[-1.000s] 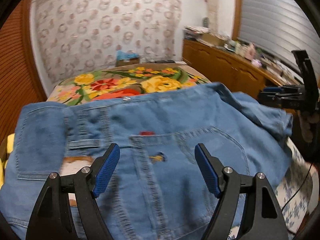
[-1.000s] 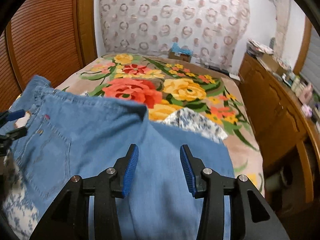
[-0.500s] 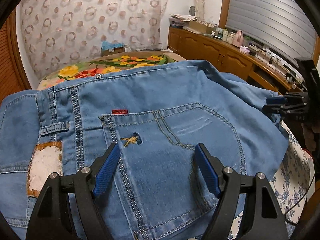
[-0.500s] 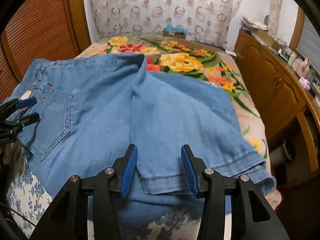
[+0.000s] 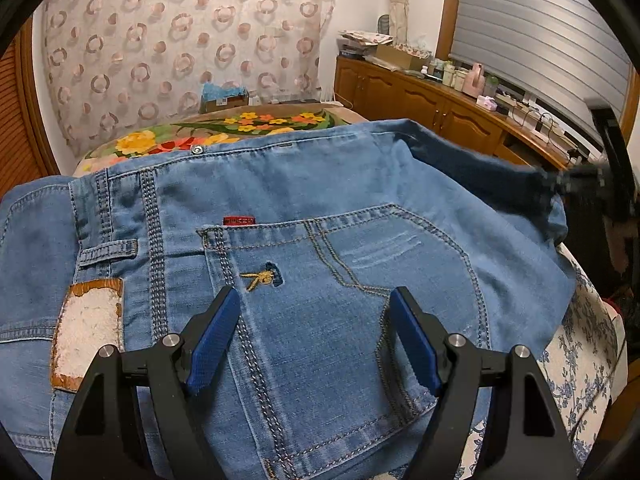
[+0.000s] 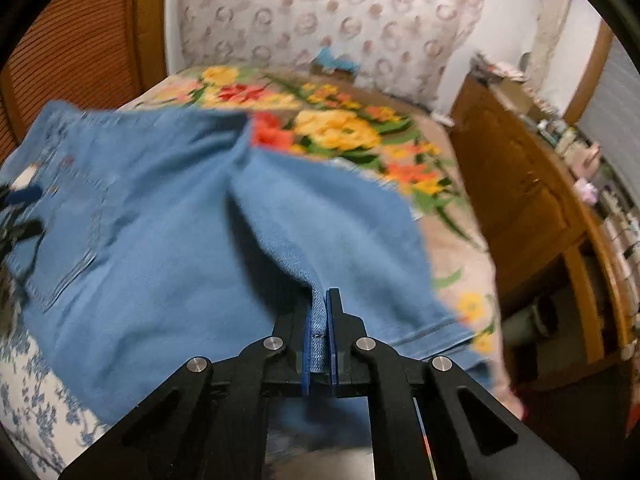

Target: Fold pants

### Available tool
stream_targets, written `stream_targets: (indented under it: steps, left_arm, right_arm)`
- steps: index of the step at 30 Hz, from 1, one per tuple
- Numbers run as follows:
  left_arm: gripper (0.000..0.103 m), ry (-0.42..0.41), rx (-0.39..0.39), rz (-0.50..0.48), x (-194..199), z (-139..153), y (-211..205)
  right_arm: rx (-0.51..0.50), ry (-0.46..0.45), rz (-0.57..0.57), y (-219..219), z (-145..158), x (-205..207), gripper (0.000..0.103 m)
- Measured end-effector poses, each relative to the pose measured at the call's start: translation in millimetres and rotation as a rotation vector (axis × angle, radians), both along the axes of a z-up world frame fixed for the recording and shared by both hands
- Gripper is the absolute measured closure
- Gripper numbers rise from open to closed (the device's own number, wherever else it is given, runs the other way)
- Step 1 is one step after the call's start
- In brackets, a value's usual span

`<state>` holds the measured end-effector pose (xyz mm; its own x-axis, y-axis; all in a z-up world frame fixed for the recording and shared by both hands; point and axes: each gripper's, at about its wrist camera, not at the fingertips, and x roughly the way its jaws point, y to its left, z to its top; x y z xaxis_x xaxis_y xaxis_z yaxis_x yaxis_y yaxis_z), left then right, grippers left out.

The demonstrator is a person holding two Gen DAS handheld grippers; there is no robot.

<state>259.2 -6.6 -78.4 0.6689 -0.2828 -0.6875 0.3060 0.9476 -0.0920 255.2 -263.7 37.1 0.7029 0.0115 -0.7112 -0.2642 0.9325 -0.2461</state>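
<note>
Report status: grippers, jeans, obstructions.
Left gripper open over back pocket. Right gripper shut on jeans hem. Nothing in the way.

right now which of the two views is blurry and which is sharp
Right wrist view: motion-blurred across the jeans and floral bedspread, though the right tool pinching denim stays crisp. Left wrist view: sharp on pocket stitching and the left tool; only the right edge smears. Both bend at the fisheye rim.

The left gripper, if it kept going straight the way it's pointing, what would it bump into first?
Most likely the jeans. The left gripper is open and angled down over their back pocket, with nothing else between its fingers. How much gap remains is hard to judge.
</note>
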Motion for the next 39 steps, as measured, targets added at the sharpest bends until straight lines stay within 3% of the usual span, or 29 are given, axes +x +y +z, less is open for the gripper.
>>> stream_targets:
  steps: [7,14,23,25,27,28,30,33,39]
  left_arm:
    - [0.025,-0.007,-0.002,0.009,1,2,3]
    - [0.025,-0.007,-0.005,0.019,2,3,8]
    - [0.025,-0.008,-0.005,0.029,2,2,8]
    - [0.025,-0.009,-0.003,0.029,2,2,8]
    - [0.025,-0.010,-0.003,0.027,2,2,9]
    - [0.025,-0.011,-0.002,0.026,2,2,8]
    - [0.025,-0.011,0.001,0.026,1,2,8]
    - [0.025,-0.013,-0.002,0.027,2,2,9]
    - [0.025,-0.021,0.001,0.029,0,3,10]
  right_arm:
    - [-0.055,-0.057,-0.063,-27,21,48,0.097]
    - [-0.076,-0.050,-0.109,-16,10,92,0.097]
    - [-0.057,-0.040,-0.153,-5,11,118,0.097]
    - [-0.035,-0.044,-0.175,-7,10,122,0.089]
    - [-0.005,-0.093,-0.214,-14,14,118,0.061]
    - [0.018,-0.103,-0.227,-18,15,116,0.056]
    - [0.074,-0.092,-0.243,-25,15,113,0.053]
    - [0.077,-0.084,-0.235,-26,13,97,0.052]
    - [0.154,-0.064,-0.217,-34,14,33,0.039]
